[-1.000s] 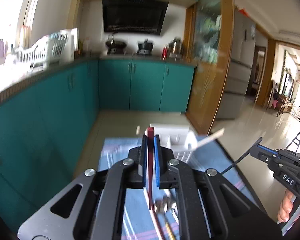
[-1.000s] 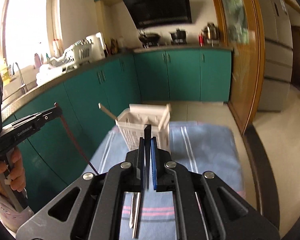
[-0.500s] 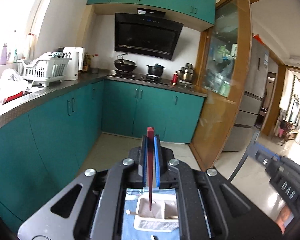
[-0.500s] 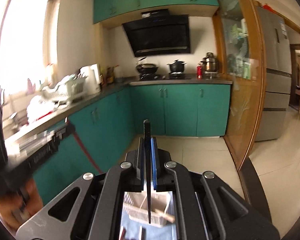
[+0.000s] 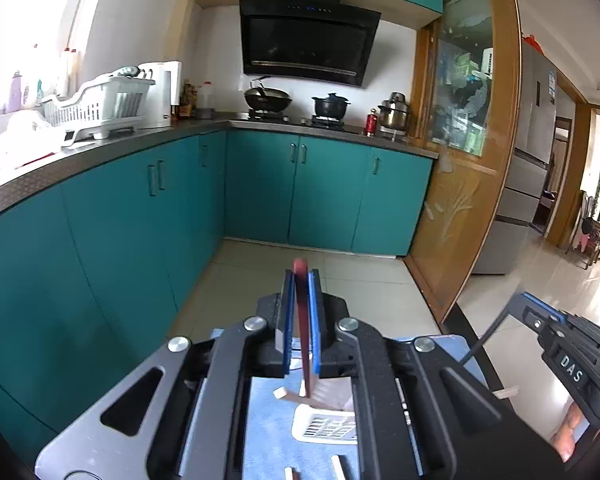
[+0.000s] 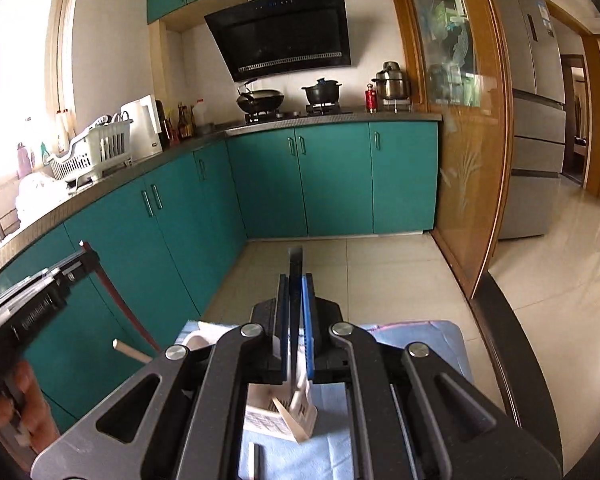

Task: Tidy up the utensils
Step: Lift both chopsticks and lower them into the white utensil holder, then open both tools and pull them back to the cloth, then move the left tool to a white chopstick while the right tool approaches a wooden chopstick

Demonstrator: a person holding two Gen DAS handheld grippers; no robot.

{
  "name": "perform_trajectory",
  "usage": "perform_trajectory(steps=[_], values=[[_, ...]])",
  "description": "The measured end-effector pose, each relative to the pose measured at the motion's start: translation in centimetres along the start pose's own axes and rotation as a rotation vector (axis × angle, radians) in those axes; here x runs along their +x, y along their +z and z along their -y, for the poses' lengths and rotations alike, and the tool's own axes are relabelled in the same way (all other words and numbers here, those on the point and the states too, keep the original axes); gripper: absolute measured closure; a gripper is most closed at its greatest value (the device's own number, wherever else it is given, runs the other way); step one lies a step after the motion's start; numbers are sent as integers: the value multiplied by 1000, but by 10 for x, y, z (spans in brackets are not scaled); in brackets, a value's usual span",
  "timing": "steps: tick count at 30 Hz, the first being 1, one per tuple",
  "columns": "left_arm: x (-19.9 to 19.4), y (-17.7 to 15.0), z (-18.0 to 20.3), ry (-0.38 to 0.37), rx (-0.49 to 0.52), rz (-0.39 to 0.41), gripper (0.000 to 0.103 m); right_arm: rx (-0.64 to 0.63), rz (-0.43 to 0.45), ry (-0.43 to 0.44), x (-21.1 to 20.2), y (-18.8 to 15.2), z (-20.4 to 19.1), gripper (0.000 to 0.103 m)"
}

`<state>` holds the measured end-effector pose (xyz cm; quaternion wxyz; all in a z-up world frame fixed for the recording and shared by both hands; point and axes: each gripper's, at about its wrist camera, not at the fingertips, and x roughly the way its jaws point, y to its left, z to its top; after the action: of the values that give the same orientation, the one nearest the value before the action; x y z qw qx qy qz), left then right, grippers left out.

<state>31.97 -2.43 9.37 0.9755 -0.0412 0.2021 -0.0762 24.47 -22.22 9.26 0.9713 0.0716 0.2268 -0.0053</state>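
Note:
My left gripper (image 5: pixel 300 276) is shut on a dark red chopstick (image 5: pixel 305 340), which hangs down over the white utensil basket (image 5: pixel 324 426). My right gripper (image 6: pixel 296 278) has a black chopstick (image 6: pixel 295 312) standing between its pads. Its jaws are opening, and the stick's lower end reaches into the basket (image 6: pixel 268 420). Pale wooden utensils (image 6: pixel 296 426) lean in the basket. In the right wrist view, the left gripper (image 6: pixel 85 258) appears at left with the red chopstick (image 6: pixel 120 304). The left wrist view has the right gripper (image 5: pixel 516 306) at its right edge.
The basket stands on a blue striped cloth (image 5: pixel 268 420) on a dark-edged table. Loose sticks (image 5: pixel 340 466) lie on the cloth near me. Teal cabinets (image 5: pixel 160 220) run along the left and back. A glass door (image 6: pixel 460 140) is on the right.
Both grippers have carried their chopsticks forward over the basket. It has shifted from ahead of the fingers to beneath them. The cloth has dropped to the bottom of both views.

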Motion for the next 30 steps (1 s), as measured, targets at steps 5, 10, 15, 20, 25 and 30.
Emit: perform_trajectory(steps=[5,10,15,20,25,30], values=[[-40,-9,-22,-1,-44,56,75,38,83,-19,-42,-17,19,58],[-87,-49,-55,33,-58,49,60,135,104,-37,-98,-69,56,58],[-67,-148,-70,42,0,-230,60,177,-146,-82,-77,-168,73,58],[-25,-243,-59,-69,7,-578,66,122,-446,39,-20,-245,31,59],[-26,-265,-39,-125,52,-635,66,9,-514,135,-2,-264,-22,59],[-25,-269,-24,-139,84,-644,65,-43,-547,129,13,-268,-39,64]])
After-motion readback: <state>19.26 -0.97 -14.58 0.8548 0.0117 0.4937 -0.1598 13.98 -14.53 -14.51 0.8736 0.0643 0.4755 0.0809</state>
